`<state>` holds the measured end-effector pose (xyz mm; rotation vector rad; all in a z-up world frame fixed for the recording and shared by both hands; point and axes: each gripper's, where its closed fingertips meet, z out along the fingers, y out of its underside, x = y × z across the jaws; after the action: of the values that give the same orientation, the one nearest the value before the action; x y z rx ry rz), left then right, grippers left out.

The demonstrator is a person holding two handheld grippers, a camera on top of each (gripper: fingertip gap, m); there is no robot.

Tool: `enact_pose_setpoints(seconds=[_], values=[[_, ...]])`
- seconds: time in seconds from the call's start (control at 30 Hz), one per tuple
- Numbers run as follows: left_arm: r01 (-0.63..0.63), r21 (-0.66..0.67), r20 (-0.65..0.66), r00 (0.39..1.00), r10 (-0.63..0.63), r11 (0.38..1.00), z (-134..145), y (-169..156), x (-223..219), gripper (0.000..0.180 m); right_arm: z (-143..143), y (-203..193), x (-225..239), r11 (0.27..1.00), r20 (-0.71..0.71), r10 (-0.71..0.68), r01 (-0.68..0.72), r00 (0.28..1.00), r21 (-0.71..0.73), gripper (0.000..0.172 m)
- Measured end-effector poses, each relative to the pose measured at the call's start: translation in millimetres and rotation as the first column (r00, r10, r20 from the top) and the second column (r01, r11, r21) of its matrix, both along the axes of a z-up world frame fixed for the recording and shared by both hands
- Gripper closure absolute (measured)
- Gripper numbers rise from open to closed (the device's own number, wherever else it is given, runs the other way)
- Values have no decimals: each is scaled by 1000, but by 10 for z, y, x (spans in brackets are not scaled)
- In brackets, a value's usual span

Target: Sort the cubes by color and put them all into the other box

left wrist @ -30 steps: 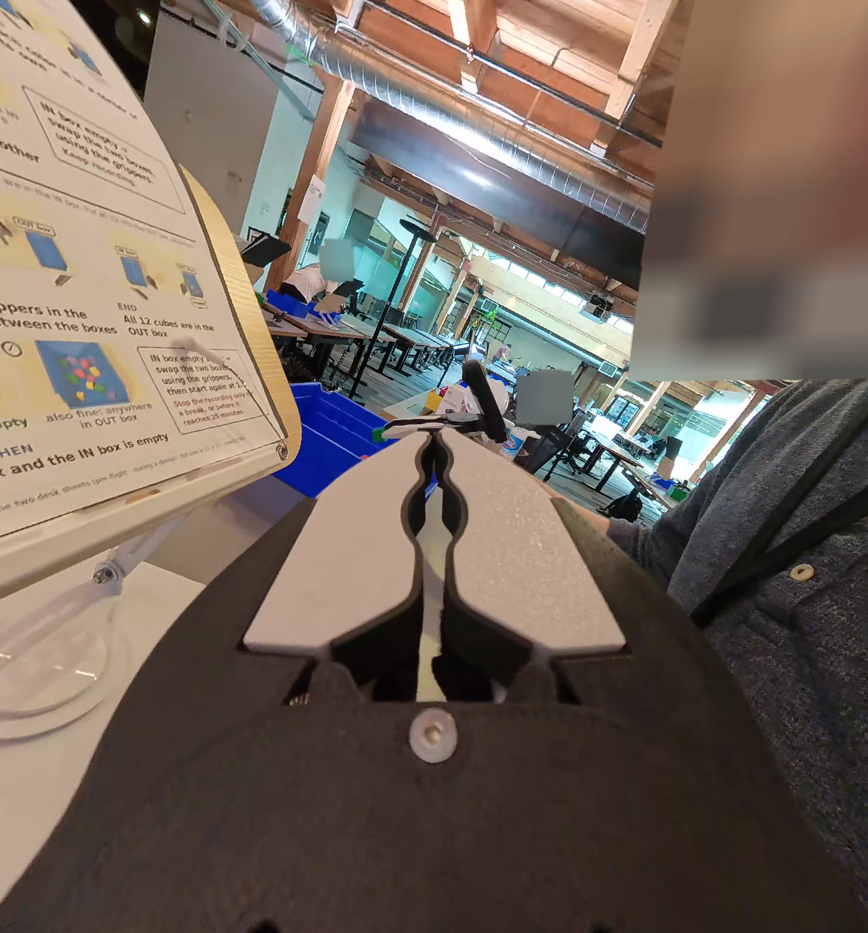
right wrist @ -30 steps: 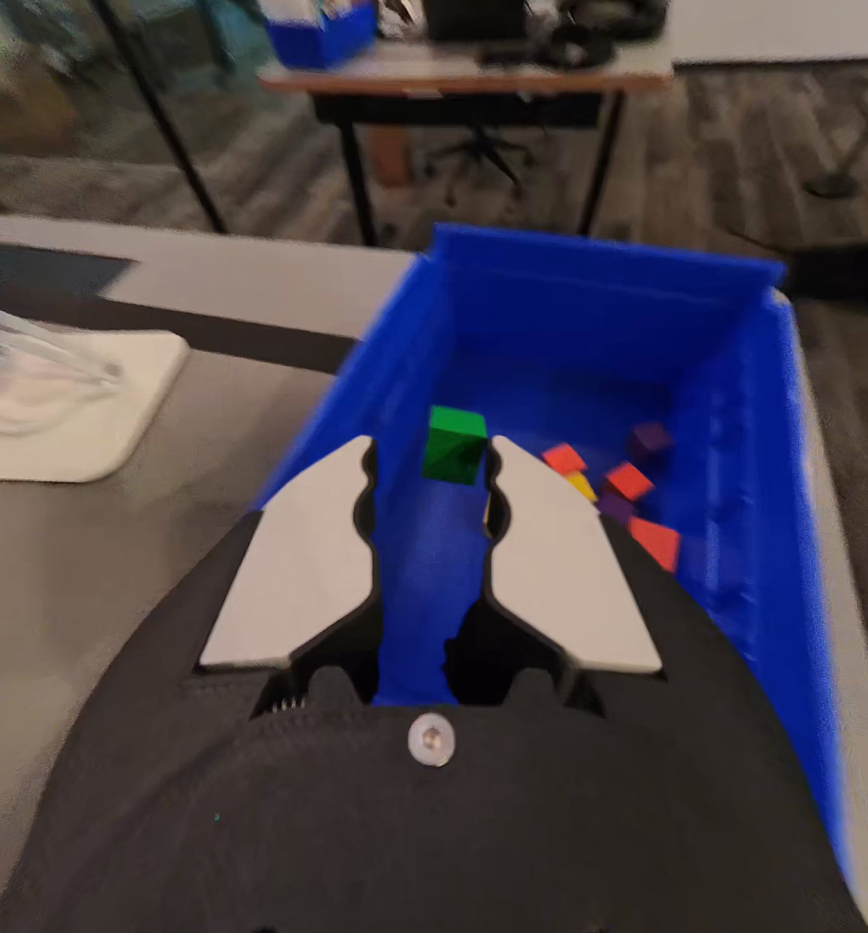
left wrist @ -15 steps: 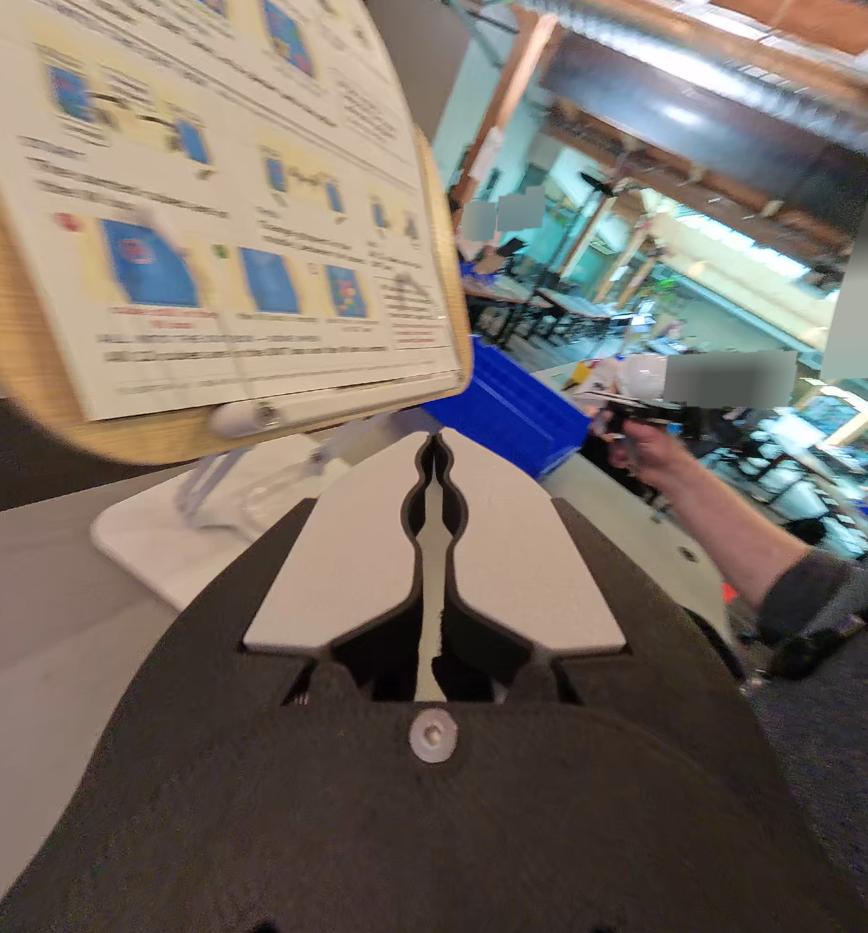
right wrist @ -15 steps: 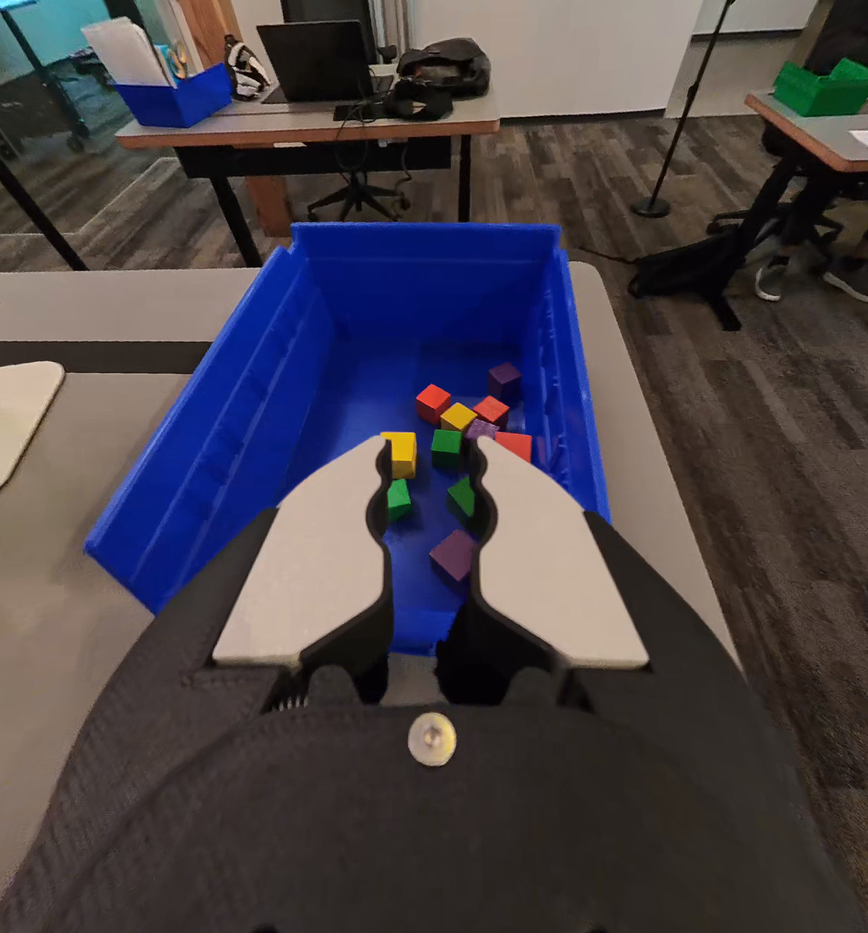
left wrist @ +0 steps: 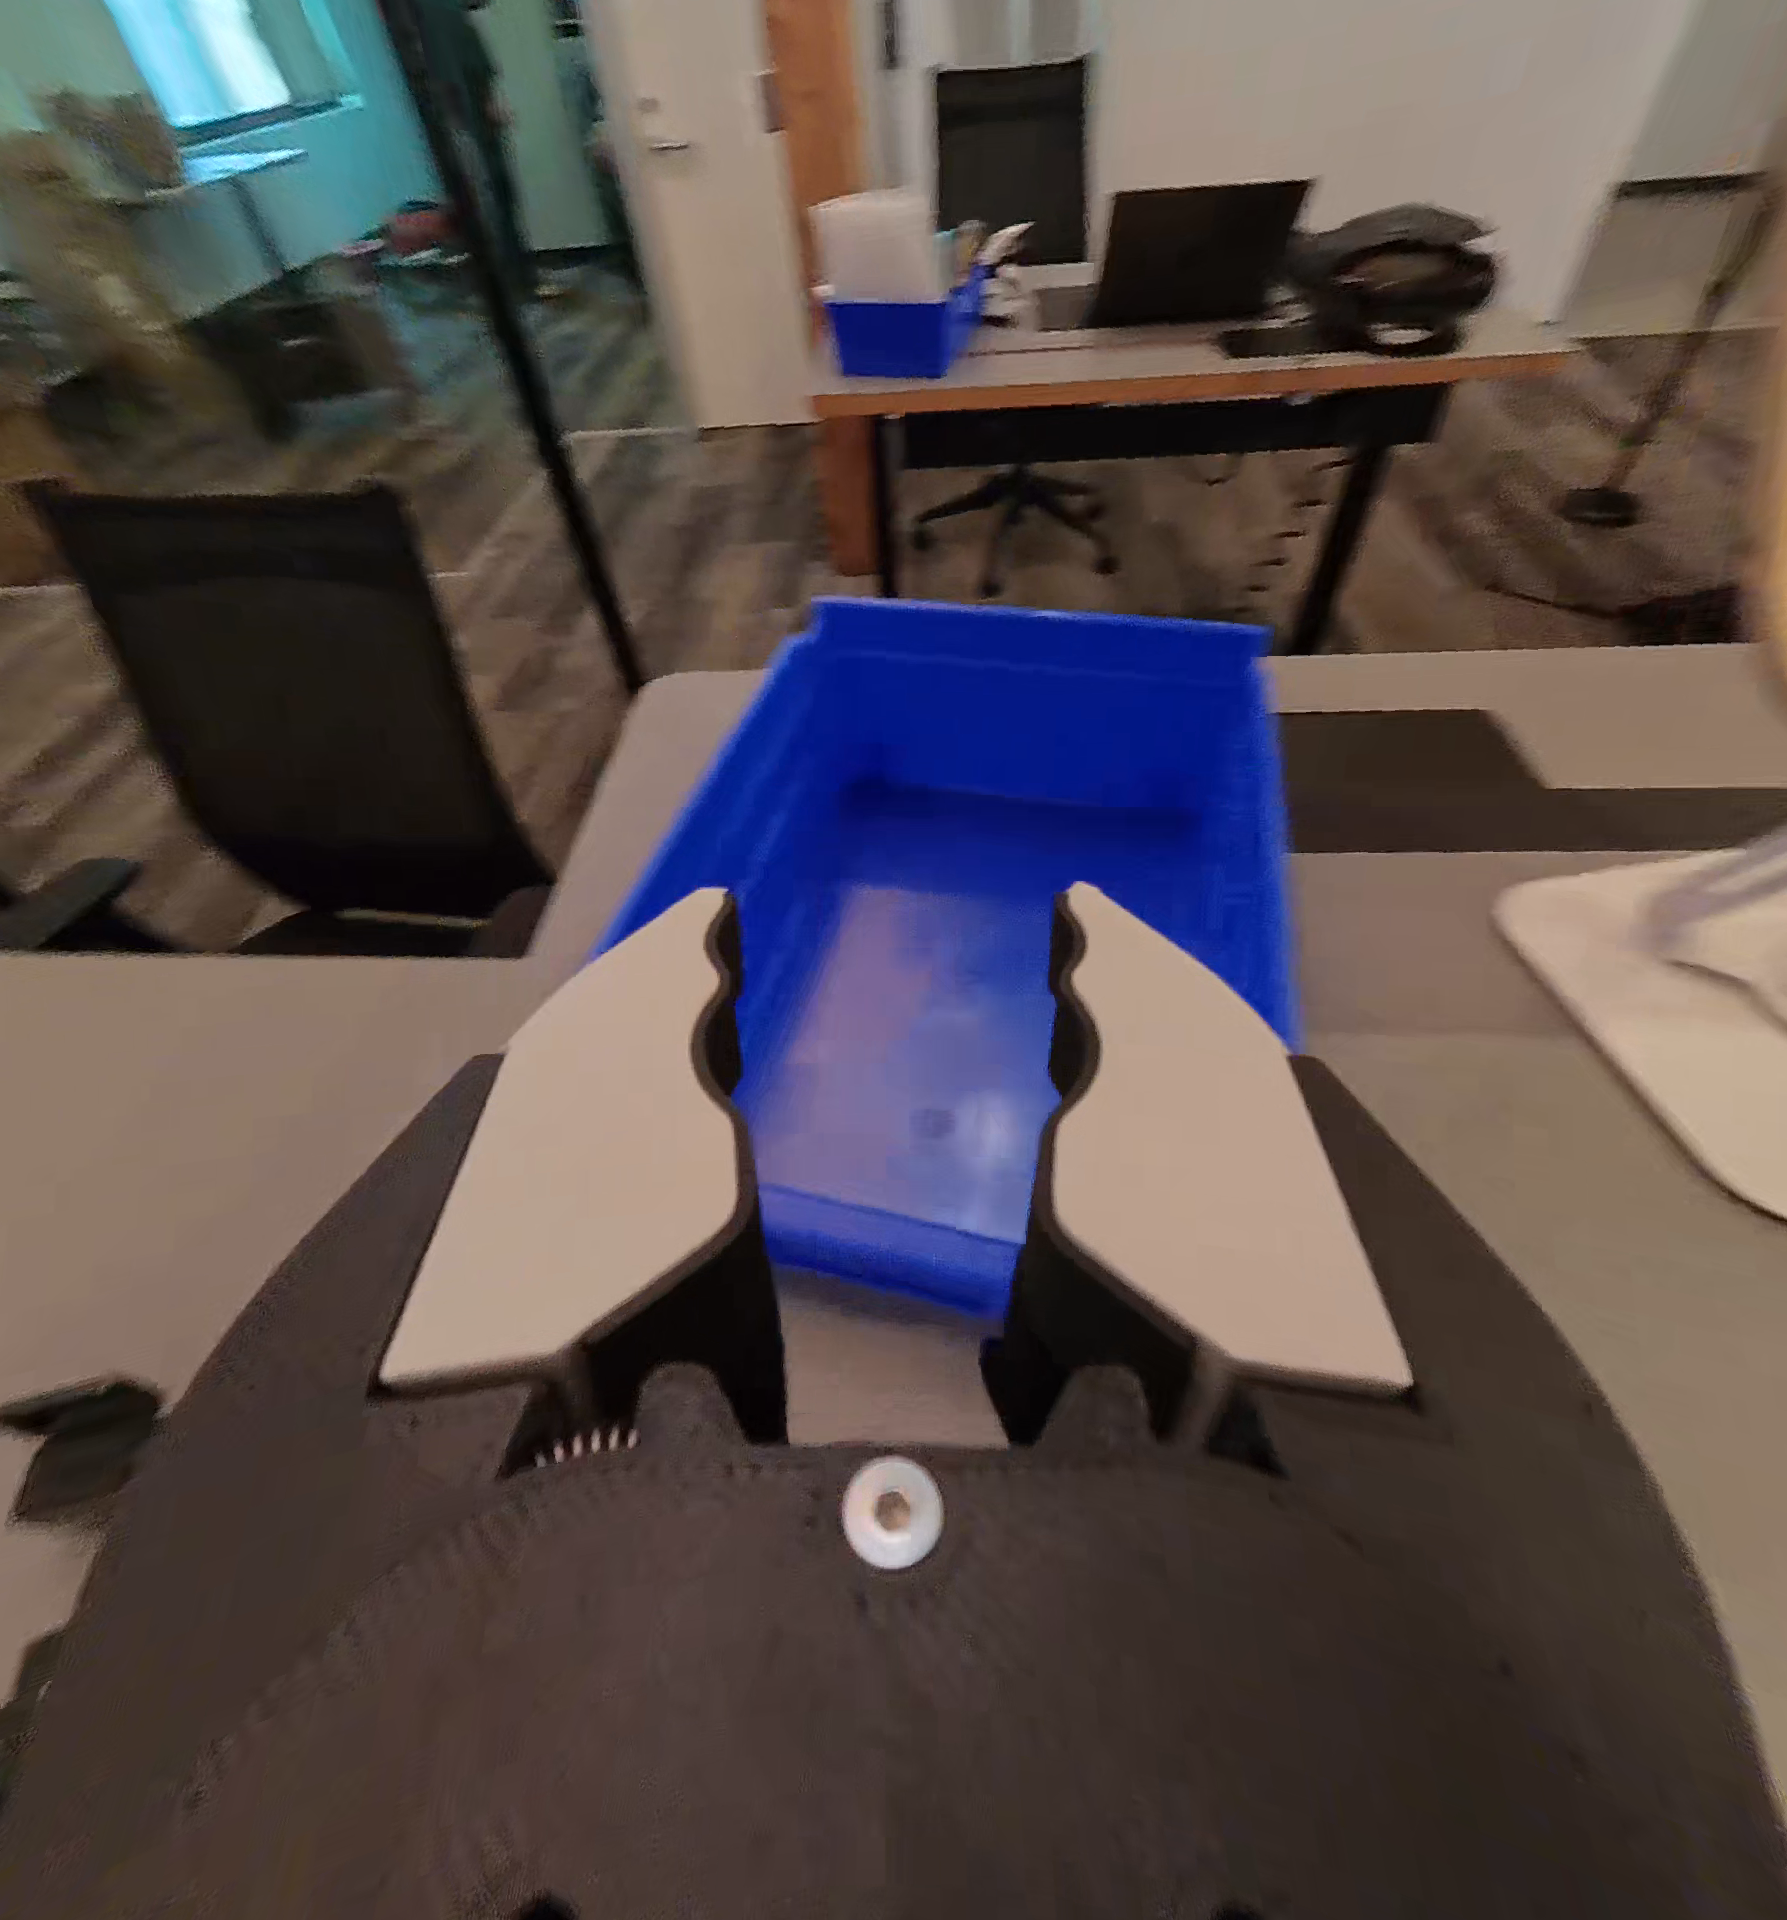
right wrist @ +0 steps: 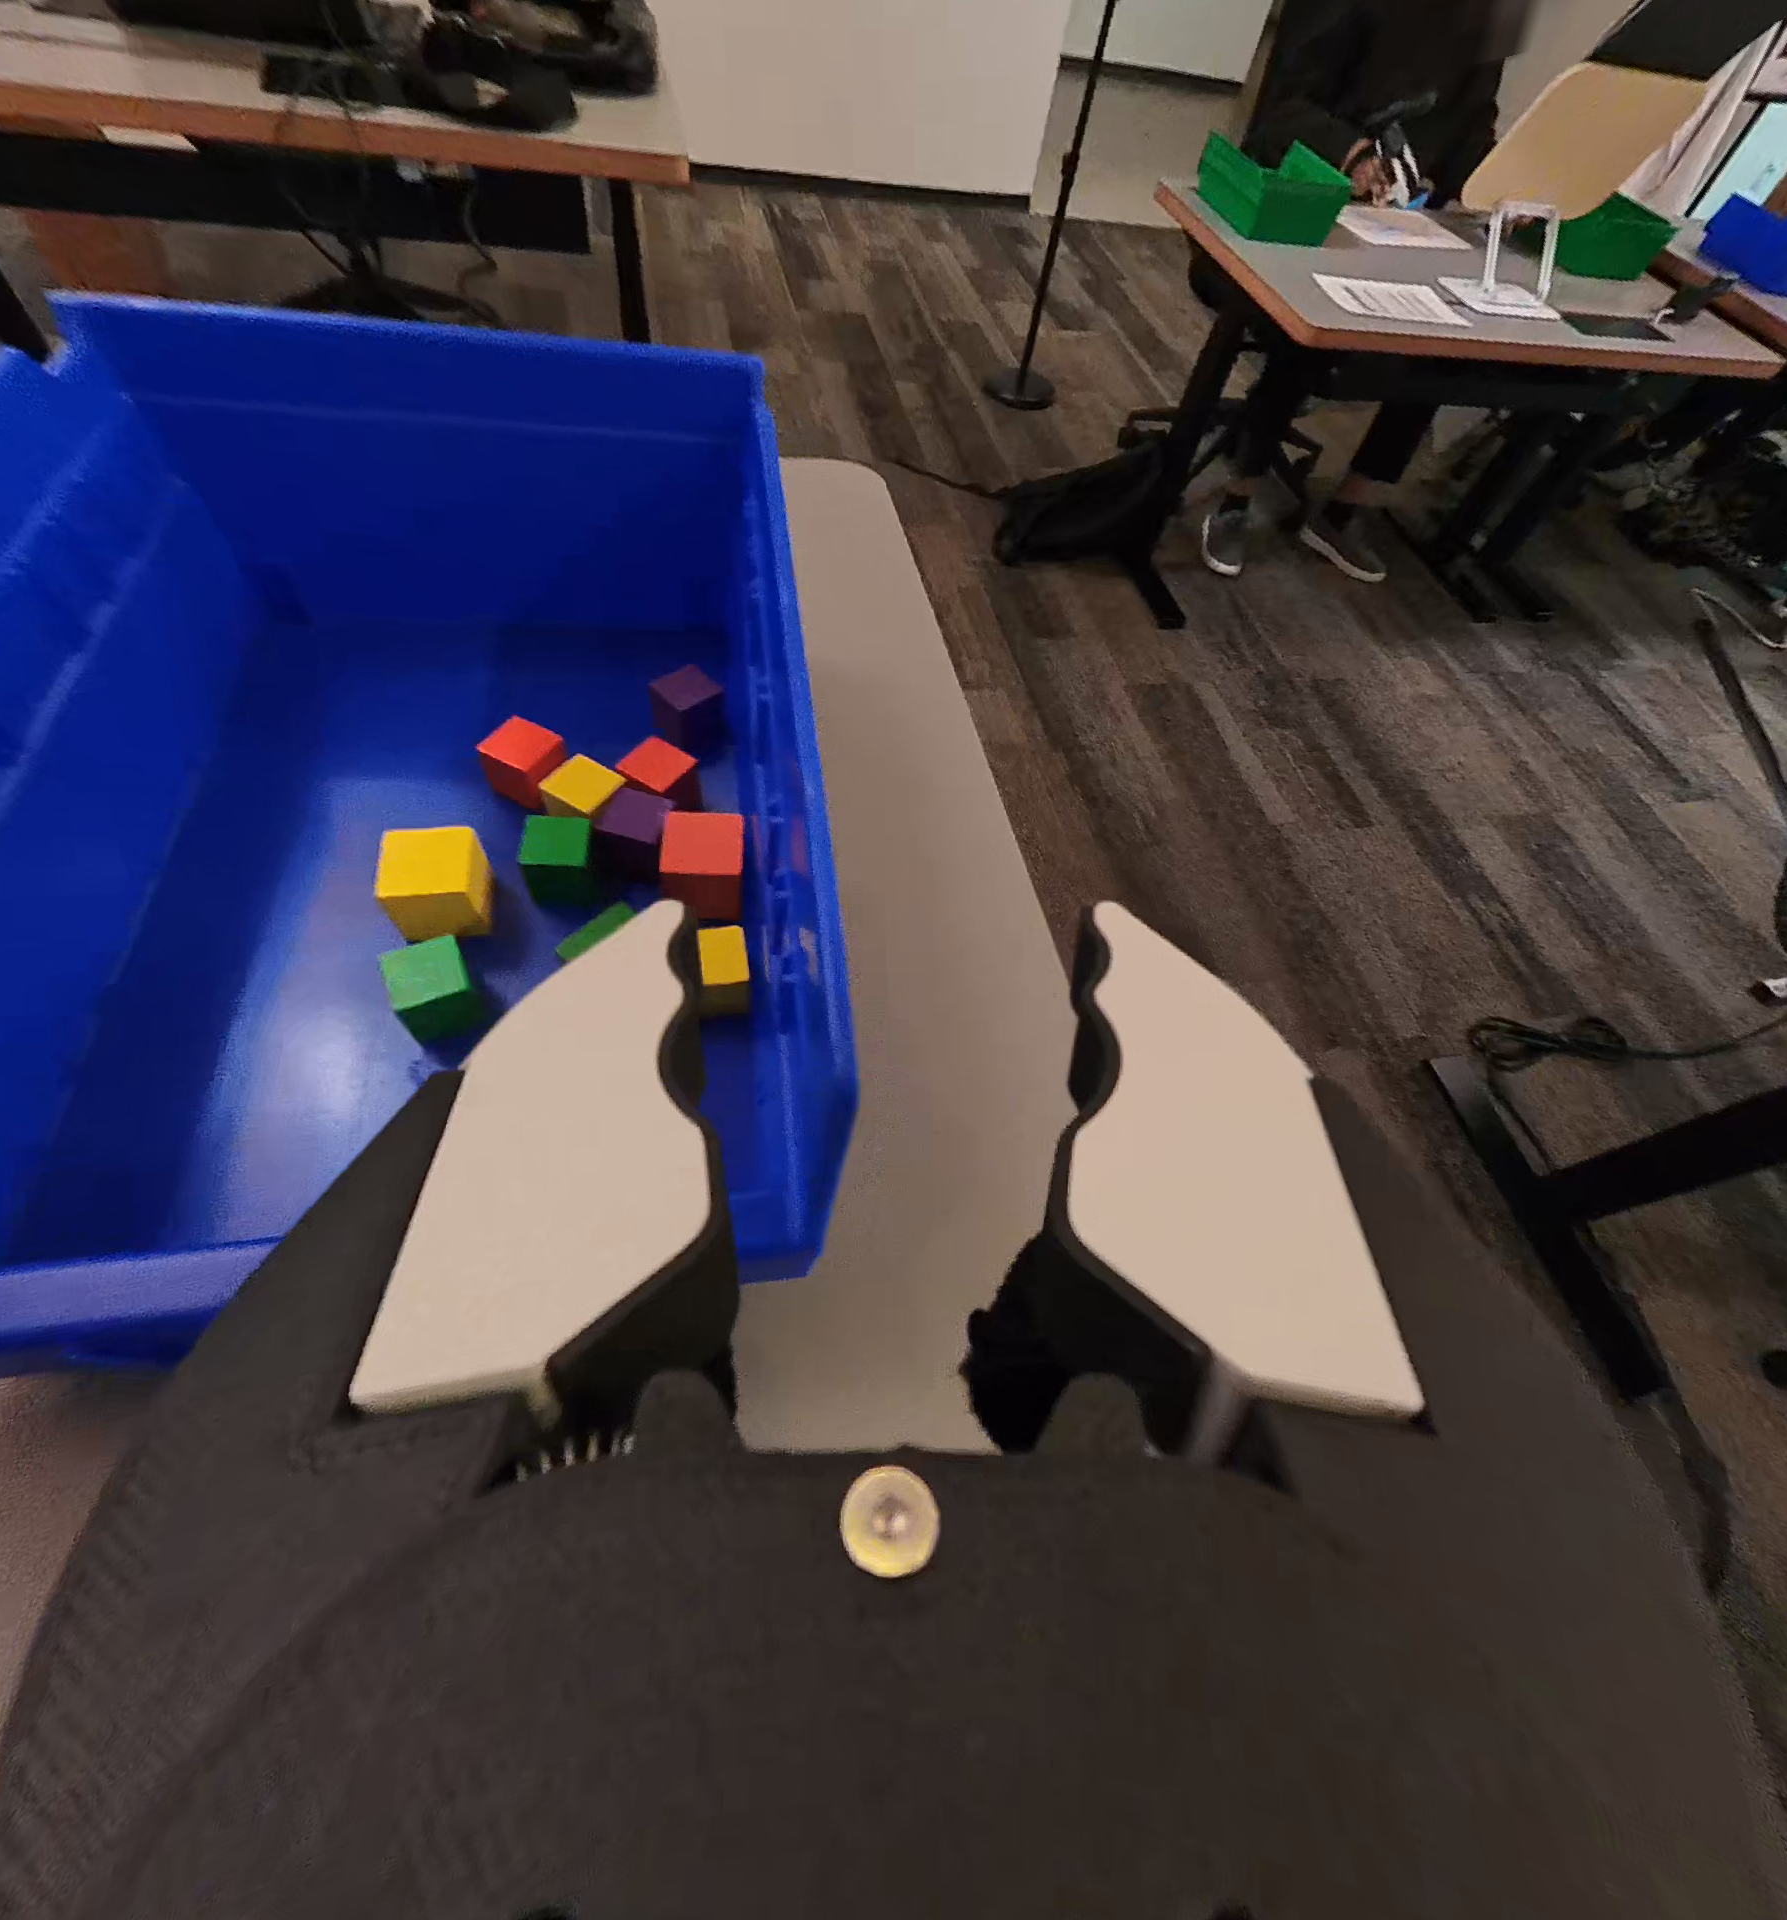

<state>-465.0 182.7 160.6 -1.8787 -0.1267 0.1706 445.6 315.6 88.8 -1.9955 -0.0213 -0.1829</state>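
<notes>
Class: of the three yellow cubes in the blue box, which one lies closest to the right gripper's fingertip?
The small yellow cube, right beside the left fingertip of the right gripper and near the box's right wall. The other two lie farther off.

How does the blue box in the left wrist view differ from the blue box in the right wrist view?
The blue box in the left wrist view shows a bare floor with no cubes, while the blue box in the right wrist view holds a cluster of red, yellow, green and purple cubes near its right wall. The first box lies straight ahead between the open fingers of the left hand-held gripper; the second lies left of the open right hand-held gripper. Both are blue open-topped bins on a grey table.
</notes>
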Motion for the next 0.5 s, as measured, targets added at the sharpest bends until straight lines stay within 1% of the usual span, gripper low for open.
enact_pose_setpoints(seconds=[0.03,0.1,0.17,0.23,0.33,0.43,0.5], values=[[-49,-6,-1,999,49,999,-52,-44,-203,116,-30,10,27,1000,13,-2,2,1000,-8,102],[-109,-46,16,994,110,993,-214,-89,-543,101,-102,33,55,1000,17,-1,2,1000,-27,101],[-159,-92,4,987,160,983,-382,-110,-852,98,-185,58,63,999,-4,0,0,1000,-50,101],[-173,-131,15,984,176,976,-568,-88,-1099,98,-251,76,85,997,0,-4,4,1000,-71,104],[-153,-197,38,986,164,968,-819,-1,-1365,92,-327,132,46,997,-31,18,-20,999,-78,113],[-65,-236,153,983,103,970,-1013,152,-1425,95,-465,181,-76,986,-79,71,-82,994,-143,115],[3,-268,232,971,62,963,-1154,245,-1390,107,-512,212,-103,983,-67,78,-88,995,-163,121]])
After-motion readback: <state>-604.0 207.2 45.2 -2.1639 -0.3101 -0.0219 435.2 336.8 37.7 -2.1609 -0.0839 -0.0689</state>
